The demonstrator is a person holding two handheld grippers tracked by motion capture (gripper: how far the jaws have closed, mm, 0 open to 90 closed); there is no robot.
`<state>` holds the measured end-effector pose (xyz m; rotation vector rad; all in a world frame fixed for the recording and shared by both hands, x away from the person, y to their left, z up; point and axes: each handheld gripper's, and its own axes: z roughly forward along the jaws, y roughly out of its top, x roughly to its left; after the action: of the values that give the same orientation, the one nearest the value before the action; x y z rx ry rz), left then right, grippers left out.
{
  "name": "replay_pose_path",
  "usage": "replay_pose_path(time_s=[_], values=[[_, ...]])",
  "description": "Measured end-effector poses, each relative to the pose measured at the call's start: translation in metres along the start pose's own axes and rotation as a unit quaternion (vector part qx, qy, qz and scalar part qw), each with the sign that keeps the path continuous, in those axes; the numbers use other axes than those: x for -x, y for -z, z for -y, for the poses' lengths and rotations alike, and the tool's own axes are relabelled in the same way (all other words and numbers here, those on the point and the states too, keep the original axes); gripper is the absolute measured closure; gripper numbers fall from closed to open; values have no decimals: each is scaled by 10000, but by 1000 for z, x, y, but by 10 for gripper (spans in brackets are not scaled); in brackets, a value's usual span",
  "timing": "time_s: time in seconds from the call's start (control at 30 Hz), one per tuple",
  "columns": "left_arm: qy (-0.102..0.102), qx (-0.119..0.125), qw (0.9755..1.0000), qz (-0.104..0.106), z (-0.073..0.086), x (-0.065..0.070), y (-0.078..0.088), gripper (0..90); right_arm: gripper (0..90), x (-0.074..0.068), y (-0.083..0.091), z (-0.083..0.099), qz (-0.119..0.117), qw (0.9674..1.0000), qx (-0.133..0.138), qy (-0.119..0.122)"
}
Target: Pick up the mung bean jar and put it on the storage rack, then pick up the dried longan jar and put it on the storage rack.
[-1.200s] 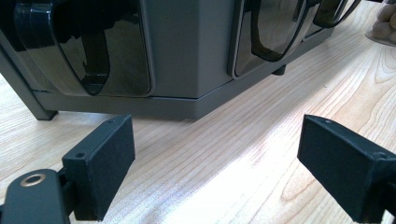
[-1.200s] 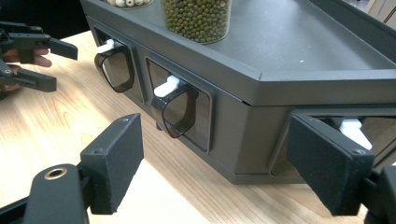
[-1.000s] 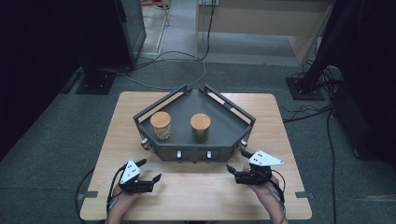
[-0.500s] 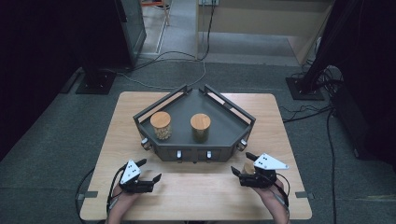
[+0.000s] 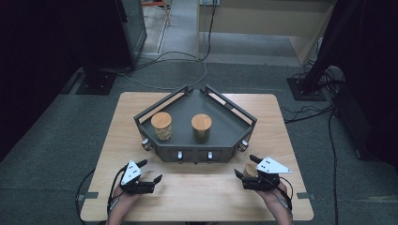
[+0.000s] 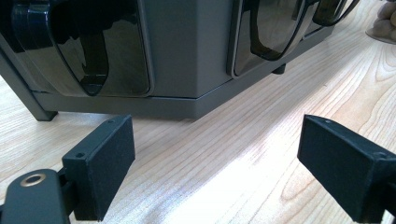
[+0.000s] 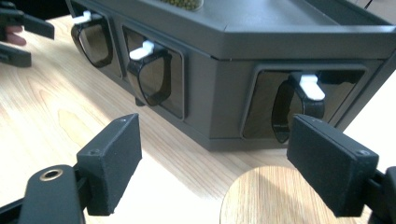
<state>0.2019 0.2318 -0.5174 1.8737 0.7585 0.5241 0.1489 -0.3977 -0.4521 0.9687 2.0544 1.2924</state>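
Note:
A dark grey angular rack (image 5: 197,152) stands mid-table with two wooden-lidded jars on it: one with pale contents (image 5: 161,125), one with green contents (image 5: 201,127). My right gripper (image 5: 245,165) sits by the rack's front right corner. Its jaws have just been opening, and a round wooden lid (image 7: 271,198) lies low between them, clear of both pads (image 7: 327,163). From above that lid (image 5: 251,169) shows as a tan patch under the gripper. My left gripper (image 5: 151,170) rests open at the front left, with bare table between its jaws (image 6: 215,158).
The rack's front face carries dark translucent dispensers with white levers (image 7: 147,49). The wooden table (image 5: 197,197) ends just behind my hands. Cables (image 5: 187,61) and black stands (image 5: 96,79) are on the floor beyond. The left gripper (image 7: 21,28) shows far off in the right gripper view.
The right gripper's jaws have spread wider, and the tan lid between them now shows. The left gripper has stayed put.

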Motion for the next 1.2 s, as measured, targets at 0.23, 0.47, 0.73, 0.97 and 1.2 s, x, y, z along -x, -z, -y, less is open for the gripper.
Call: replay_pose_path(time_s=[0.23,0.47,0.73,0.97,1.2], values=[[-2,-1,10000,-3,0,0,0,110,172,0,2,8,85,9999,16,-52],[1,8,10000,0,0,0,0,110,165,-1,2,12,132,9999,1,-58],[12,10,10000,2,0,0,0,110,164,-2,4,18,211,9997,115,-95],[3,-23,10000,-6,-1,0,0,110,164,-1,11,21,291,9995,102,-99],[14,-18,10000,1,0,0,0,110,164,3,15,25,330,9993,44,-148]])
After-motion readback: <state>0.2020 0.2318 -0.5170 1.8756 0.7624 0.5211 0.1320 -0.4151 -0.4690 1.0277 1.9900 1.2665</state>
